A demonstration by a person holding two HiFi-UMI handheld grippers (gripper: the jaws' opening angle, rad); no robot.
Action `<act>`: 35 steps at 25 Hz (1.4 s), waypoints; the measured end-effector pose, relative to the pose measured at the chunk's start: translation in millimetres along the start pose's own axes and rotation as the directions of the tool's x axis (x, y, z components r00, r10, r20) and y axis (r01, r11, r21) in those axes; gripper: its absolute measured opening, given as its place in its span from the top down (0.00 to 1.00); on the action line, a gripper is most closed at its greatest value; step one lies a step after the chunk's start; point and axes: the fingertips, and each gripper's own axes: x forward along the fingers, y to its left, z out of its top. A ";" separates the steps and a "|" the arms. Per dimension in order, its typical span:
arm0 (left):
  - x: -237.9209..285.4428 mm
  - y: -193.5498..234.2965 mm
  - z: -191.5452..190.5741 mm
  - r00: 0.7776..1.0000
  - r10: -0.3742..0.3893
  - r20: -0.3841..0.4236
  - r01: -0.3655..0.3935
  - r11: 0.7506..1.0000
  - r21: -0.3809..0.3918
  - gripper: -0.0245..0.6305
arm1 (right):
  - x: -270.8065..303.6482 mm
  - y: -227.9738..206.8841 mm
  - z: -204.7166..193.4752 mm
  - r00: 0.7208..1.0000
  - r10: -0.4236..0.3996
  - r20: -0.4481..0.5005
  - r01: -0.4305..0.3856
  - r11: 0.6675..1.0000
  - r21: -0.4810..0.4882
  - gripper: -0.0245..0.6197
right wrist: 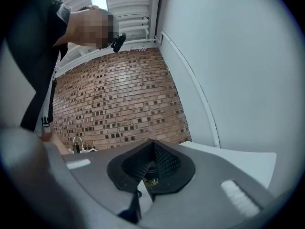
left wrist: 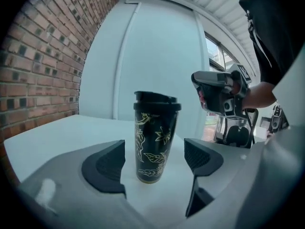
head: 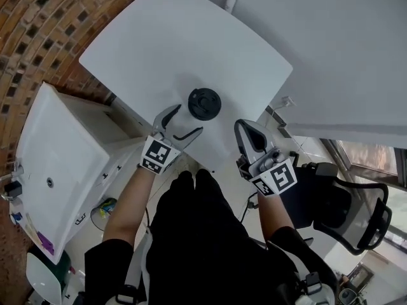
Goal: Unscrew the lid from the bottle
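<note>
A black bottle with gold leaf drawings stands upright on the white table, its black lid on top. My left gripper is just in front of it, open. In the left gripper view the bottle stands between and slightly beyond the two pads, which do not touch it. My right gripper hovers to the bottle's right, off the table's near edge, shut with nothing held. The right gripper also shows raised beside the bottle.
A white cabinet with a sink stands at the left below the table. A brick wall runs behind on the left, a white wall at the back. A black chair sits at the right.
</note>
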 end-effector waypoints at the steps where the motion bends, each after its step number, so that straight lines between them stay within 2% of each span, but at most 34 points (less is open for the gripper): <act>1: 6.0 -1.0 -5.9 1.000 -0.009 -0.010 0.009 1.000 0.002 0.35 | -0.3 -2.5 -4.5 1.000 0.000 -0.010 0.001 1.000 0.008 0.95; 9: 32.6 2.2 -23.6 0.999 -0.024 -0.022 0.025 0.999 0.020 0.33 | -2.2 -9.2 -30.6 0.997 0.021 -0.070 -0.019 0.999 0.034 0.95; 19: 59.3 6.9 -35.6 0.999 -0.027 -0.020 0.027 0.999 0.028 0.34 | -6.0 -19.4 -48.0 0.996 0.015 -0.092 -0.011 0.999 0.037 0.95; 24: 64.0 7.9 -31.3 1.000 -0.013 0.008 0.013 0.997 0.080 0.34 | 4.2 -22.3 -55.0 0.992 0.035 -0.123 -0.037 0.999 -0.008 0.74; 29: 69.1 5.5 -30.9 1.000 -0.024 0.016 0.023 0.997 0.079 0.34 | 26.6 -13.7 -61.3 0.988 0.058 -0.146 -0.067 0.996 -0.060 0.47; 35: 76.3 4.4 -35.2 0.999 -0.041 0.023 0.040 0.998 0.049 0.34 | 65.2 3.7 -59.4 0.982 0.108 -0.157 -0.124 0.988 -0.095 0.36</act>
